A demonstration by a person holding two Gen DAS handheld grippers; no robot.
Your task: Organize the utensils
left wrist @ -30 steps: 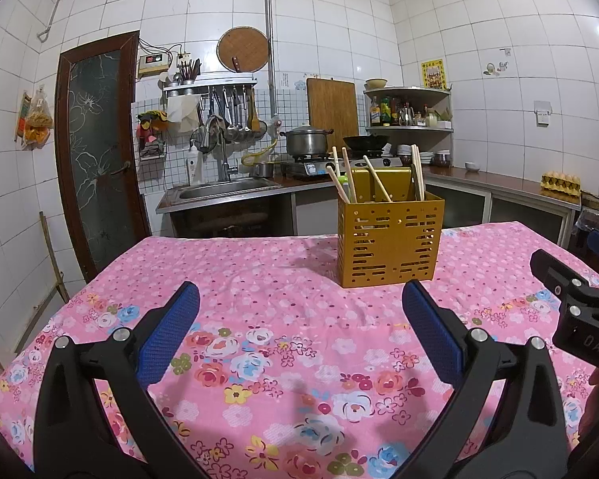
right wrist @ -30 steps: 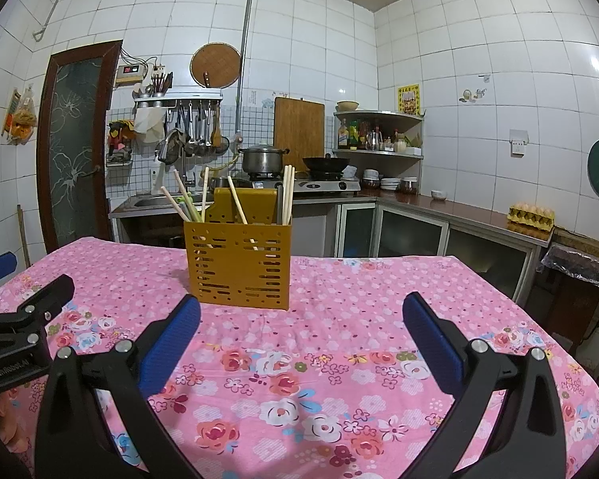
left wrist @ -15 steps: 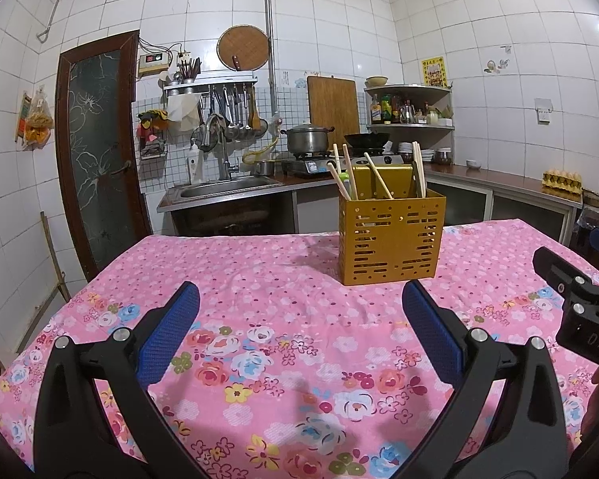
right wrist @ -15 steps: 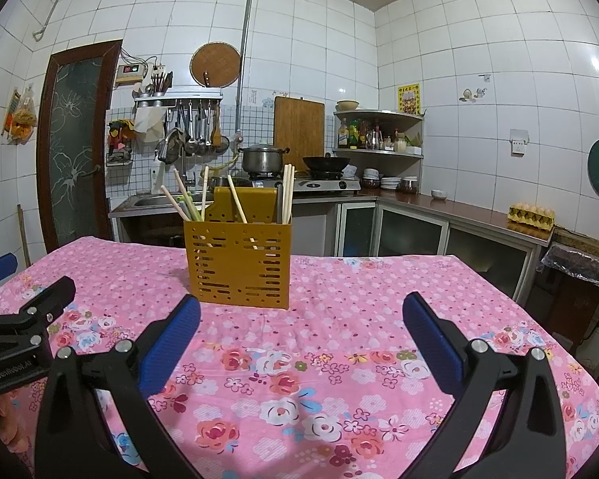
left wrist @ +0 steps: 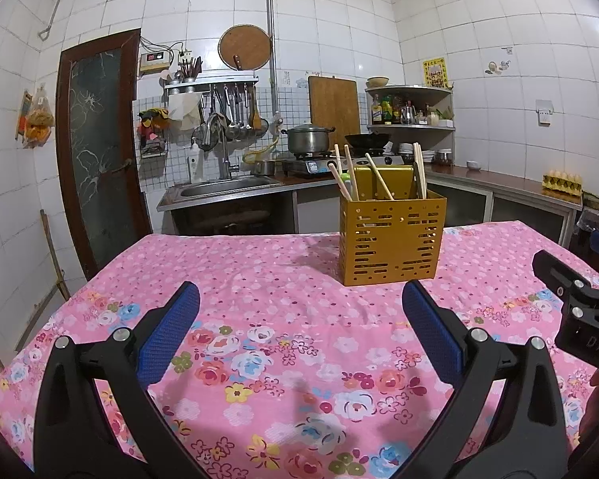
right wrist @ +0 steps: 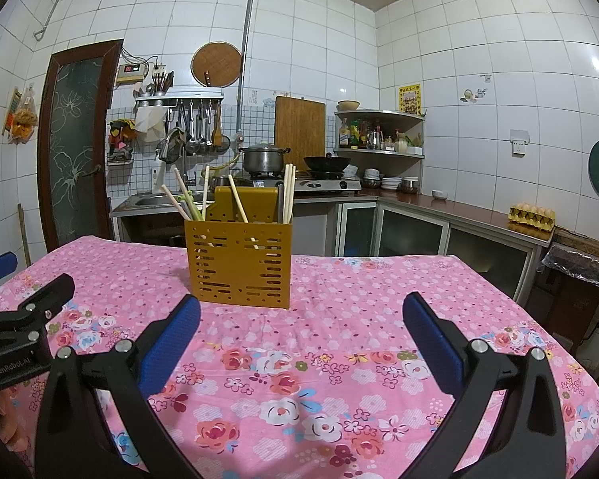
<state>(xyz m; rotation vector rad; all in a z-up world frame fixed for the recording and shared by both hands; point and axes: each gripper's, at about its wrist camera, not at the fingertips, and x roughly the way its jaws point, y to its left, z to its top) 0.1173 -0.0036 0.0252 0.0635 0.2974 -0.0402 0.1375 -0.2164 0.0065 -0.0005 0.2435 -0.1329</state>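
A mustard-yellow slotted utensil holder (left wrist: 391, 241) (right wrist: 239, 265) stands upright on the pink floral tablecloth (left wrist: 283, 287) (right wrist: 339, 319). Several wooden chopsticks (left wrist: 349, 177) (right wrist: 287, 193) lean inside it, and a green-tipped utensil (right wrist: 189, 201) shows in the left part. My left gripper (left wrist: 299, 311) hovers over the cloth, short of the holder and to its left, open and empty. My right gripper (right wrist: 301, 321) is open and empty too, with the holder just beyond its left finger. Each gripper's black body shows at the edge of the other's view.
Behind the table run a sink counter (left wrist: 227, 189), a stove with a pot (left wrist: 307, 139) and wok, hanging ladles, a corner shelf of bottles (right wrist: 379, 135) and an egg tray (right wrist: 533, 215). A dark door (left wrist: 96, 147) stands at the left. The table's right edge drops near cabinets.
Almost nothing differs: the left view has drifted very slightly, the holder sitting a touch lower in frame. Both grippers stay open and empty.
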